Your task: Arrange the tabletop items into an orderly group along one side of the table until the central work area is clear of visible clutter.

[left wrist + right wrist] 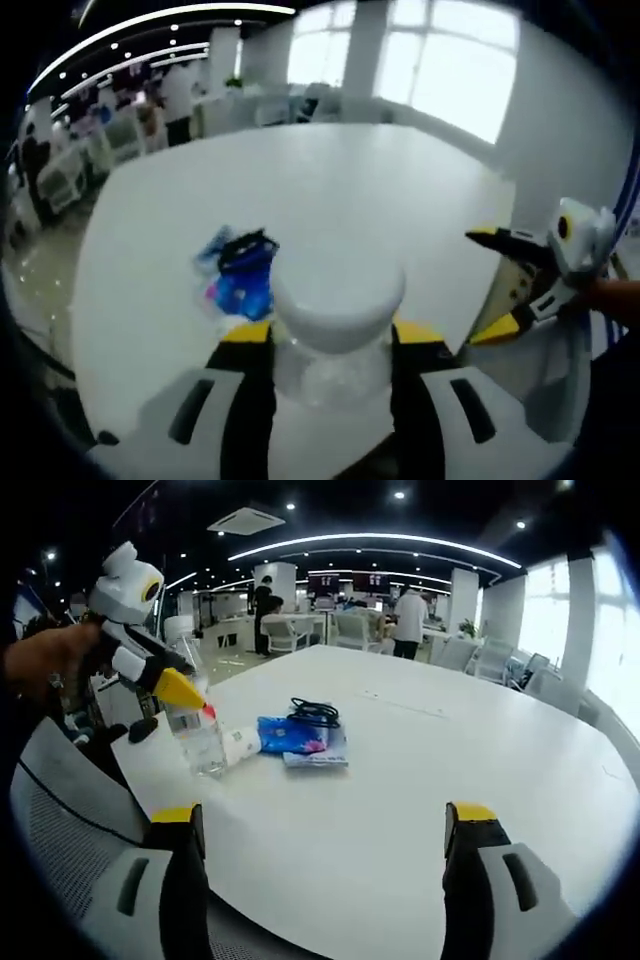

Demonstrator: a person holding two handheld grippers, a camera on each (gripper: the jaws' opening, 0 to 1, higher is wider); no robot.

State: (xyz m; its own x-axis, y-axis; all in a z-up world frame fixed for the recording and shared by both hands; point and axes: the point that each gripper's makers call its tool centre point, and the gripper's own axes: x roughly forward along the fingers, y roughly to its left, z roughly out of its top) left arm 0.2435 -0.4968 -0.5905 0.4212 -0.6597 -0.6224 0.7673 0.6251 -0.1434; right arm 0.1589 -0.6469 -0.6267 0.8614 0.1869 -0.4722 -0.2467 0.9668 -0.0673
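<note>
A clear bottle (335,340) with a white cap (338,290) is clamped between the jaws of the left gripper (333,345), near the edge of the white table (350,190). In the right gripper view the bottle (195,735) is seen standing upright on the table (420,780), held by the left gripper (185,695). Just beside the bottle a blue packet (295,735) lies flat, with a white tube end (240,745) between them and a black cable (315,713) coiled at the packet's far edge. In the left gripper view the packet (240,285) and cable (245,245) lie to the left of the bottle. The right gripper (325,825) is held with its jaws wide apart and nothing between them, over bare table well apart from the bottle.
</note>
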